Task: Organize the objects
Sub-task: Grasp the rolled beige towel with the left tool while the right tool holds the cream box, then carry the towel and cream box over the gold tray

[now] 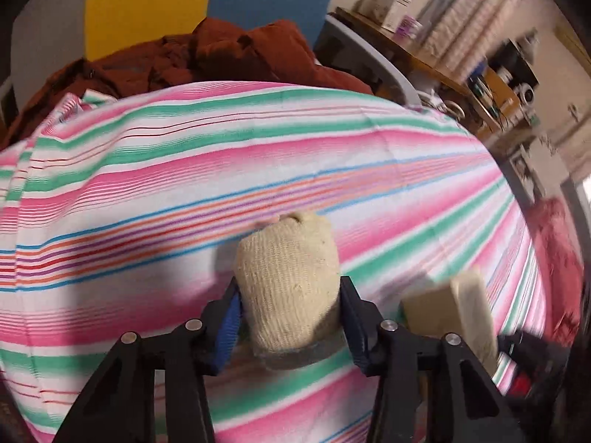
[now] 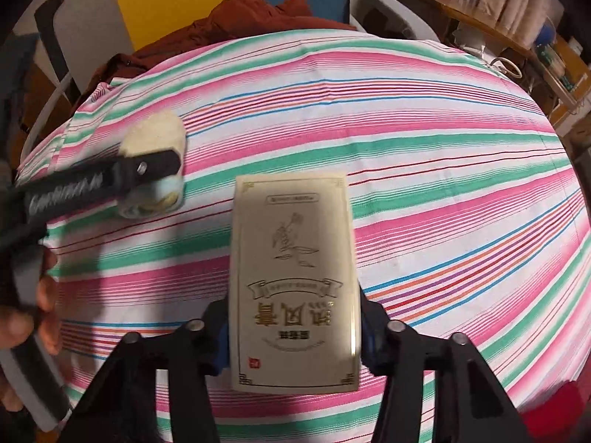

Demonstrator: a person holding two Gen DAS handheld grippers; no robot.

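My left gripper (image 1: 290, 295) is shut on a cream knitted roll with a grey cuff (image 1: 288, 280), held just above the striped cloth (image 1: 184, 170). The same roll (image 2: 155, 136) and left gripper (image 2: 162, 164) show at the left of the right wrist view. My right gripper (image 2: 293, 326) is shut on a flat cream box with gold print (image 2: 293, 277), held over the striped cloth (image 2: 443, 155). The box's end (image 1: 454, 310) also shows at the right of the left wrist view.
A rust-red garment (image 1: 207, 55) lies bunched at the far edge of the cloth. A grey chair arm (image 2: 399, 14) and a wooden shelf with boxes (image 1: 399, 26) stand at the back right. Something red (image 1: 554, 243) lies at the right edge.
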